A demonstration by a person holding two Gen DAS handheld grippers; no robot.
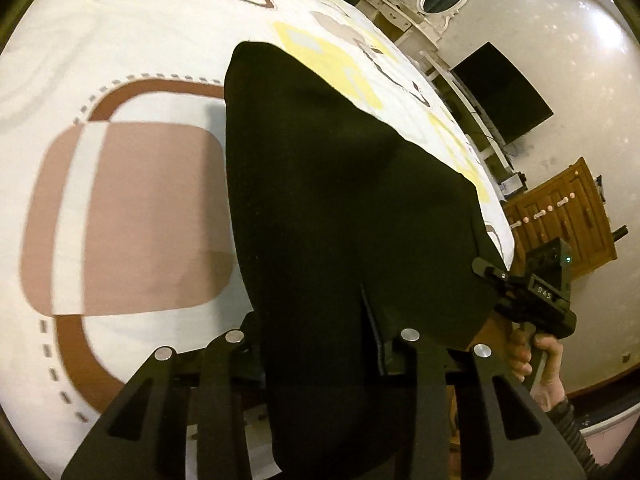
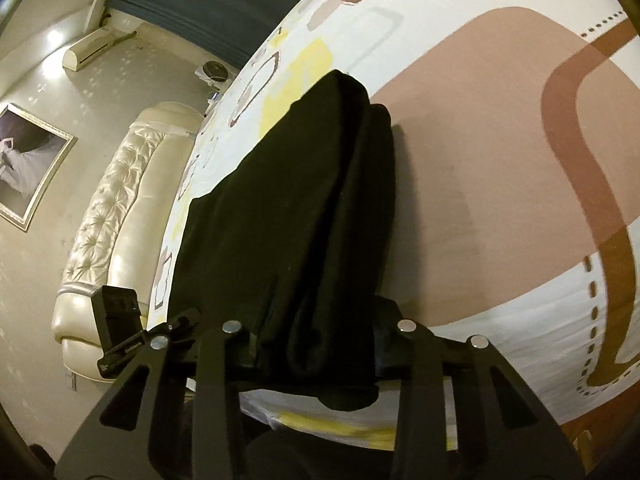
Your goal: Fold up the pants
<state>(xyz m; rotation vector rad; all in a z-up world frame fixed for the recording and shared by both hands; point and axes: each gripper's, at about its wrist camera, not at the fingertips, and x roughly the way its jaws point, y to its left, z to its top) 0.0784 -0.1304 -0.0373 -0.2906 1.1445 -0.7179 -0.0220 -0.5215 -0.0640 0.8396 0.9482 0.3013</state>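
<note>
Pinching the black pants [image 1: 340,208] above the bedspread [image 1: 132,184], both tongs grip fabric.

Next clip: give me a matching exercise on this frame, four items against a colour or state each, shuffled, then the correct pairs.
Items:
1. black fabric pants
2. patterned white bedsheet
3. tufted cream headboard
4. left hand-held gripper

Descriptions:
A. shiny, buttoned padding
B. pinching dark cloth
C. draped, partly lifted off the bed
D. brown and yellow rounded shapes

Pairs: 1-C, 2-D, 3-A, 4-B
</note>
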